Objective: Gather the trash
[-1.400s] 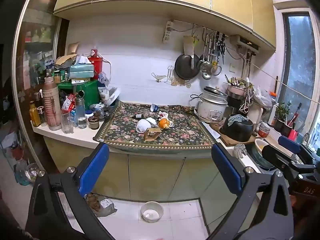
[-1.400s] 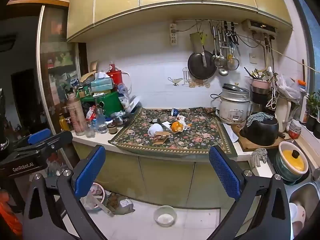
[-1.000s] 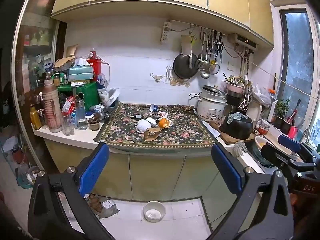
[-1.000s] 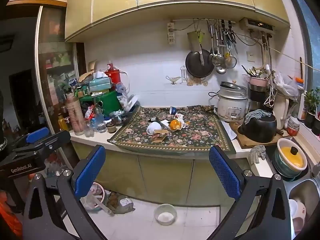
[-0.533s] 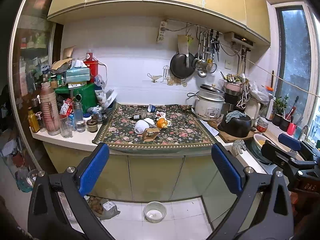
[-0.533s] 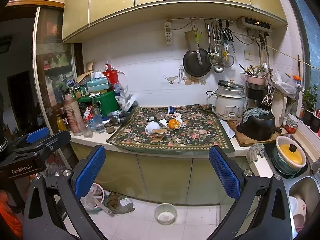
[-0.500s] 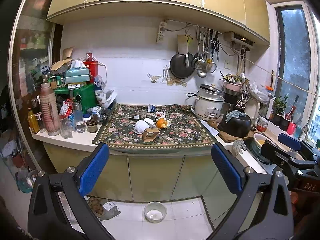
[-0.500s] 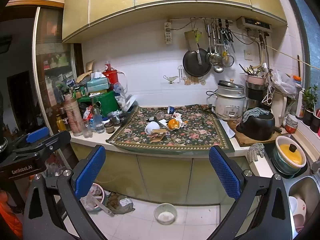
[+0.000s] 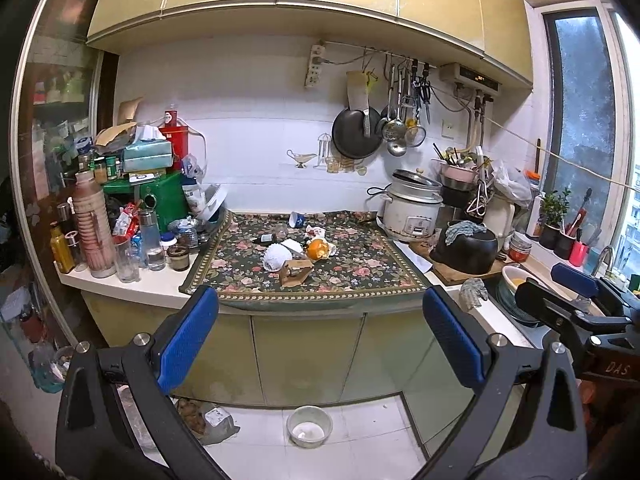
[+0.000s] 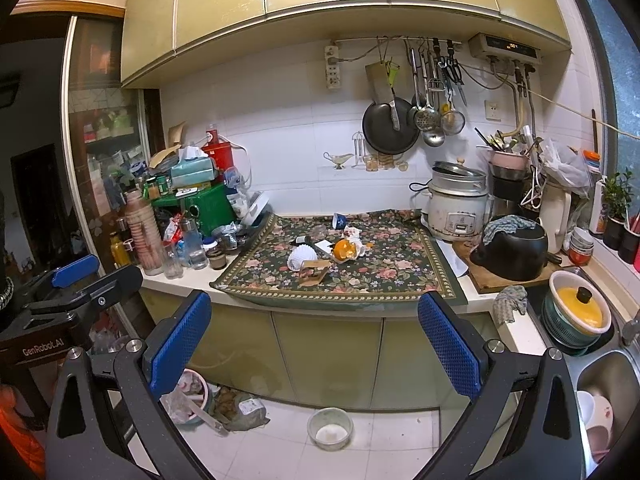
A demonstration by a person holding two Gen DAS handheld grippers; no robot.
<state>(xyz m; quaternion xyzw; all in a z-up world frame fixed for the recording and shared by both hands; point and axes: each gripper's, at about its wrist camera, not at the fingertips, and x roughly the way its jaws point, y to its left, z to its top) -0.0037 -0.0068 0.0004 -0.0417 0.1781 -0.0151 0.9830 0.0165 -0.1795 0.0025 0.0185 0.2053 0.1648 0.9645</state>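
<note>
Now both the left gripper [image 9: 320, 336] and right gripper [image 10: 314, 332] have fingers apart, empty, well away from the orange peel [image 9: 318, 249] on the tabletop [image 9: 132, 286].

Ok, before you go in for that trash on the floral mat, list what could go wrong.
1. The orange peel, white crumpled paper and brown torn cardboard piece lie bunched together; a grab may scatter them.
2. A small dark bottle lies beside them and could roll.
3. Both the left gripper and right gripper are open and far off; the crowded glass jars border the mat.
</note>
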